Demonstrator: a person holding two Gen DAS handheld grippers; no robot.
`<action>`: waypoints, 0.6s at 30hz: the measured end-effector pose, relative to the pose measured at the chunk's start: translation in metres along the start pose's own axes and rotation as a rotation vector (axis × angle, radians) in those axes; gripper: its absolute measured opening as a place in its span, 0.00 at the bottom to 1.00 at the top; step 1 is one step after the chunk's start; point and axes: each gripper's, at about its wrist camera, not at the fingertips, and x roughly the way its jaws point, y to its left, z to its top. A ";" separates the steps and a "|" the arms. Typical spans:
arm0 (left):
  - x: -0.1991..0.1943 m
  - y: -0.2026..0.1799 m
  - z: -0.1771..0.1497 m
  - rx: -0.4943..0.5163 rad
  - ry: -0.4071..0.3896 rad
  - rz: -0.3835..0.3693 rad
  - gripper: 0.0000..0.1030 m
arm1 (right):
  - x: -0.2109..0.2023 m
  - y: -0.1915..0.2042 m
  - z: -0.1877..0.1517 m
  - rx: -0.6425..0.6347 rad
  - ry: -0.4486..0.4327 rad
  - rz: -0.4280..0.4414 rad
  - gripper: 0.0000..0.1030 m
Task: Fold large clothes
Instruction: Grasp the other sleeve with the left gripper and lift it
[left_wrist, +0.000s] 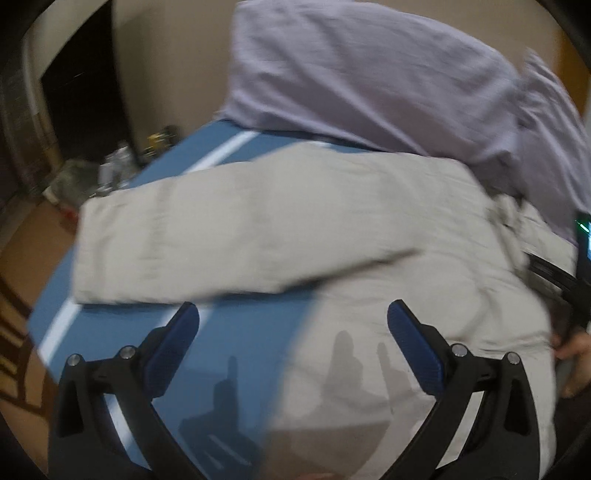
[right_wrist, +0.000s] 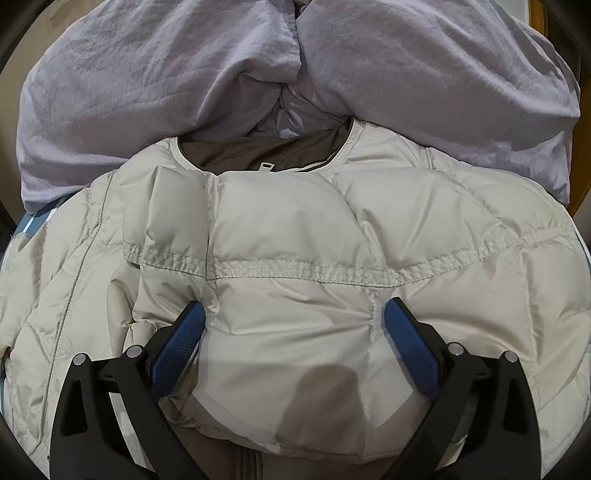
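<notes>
Right gripper (right_wrist: 293, 319) fingers wide, pads pressing puffy quilted beige down jacket (right_wrist: 295, 236). Left gripper (left_wrist: 293, 321) fingers wide, empty, above blue white-striped counter (left_wrist: 236, 343). Jacket lies on counter; crinkled lavender garment (right_wrist: 147, 81) piled just behind.

Both tools (left_wrist: 291, 317) (right_wrist: 294, 315) apparently wide open

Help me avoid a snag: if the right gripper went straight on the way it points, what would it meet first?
Probably the beige puffer jacket: the open right gripper already straddles its padded fold, with the lavender garment only beyond the collar.
</notes>
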 end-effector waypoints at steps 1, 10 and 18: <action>0.002 0.016 0.004 -0.023 0.007 0.034 0.98 | 0.000 0.000 0.000 0.001 0.000 0.002 0.97; 0.025 0.118 0.030 -0.140 0.035 0.192 0.98 | 0.000 0.000 -0.001 0.004 0.000 0.003 0.97; 0.052 0.176 0.024 -0.276 0.110 0.161 0.84 | 0.000 0.000 -0.001 0.005 -0.001 0.003 0.97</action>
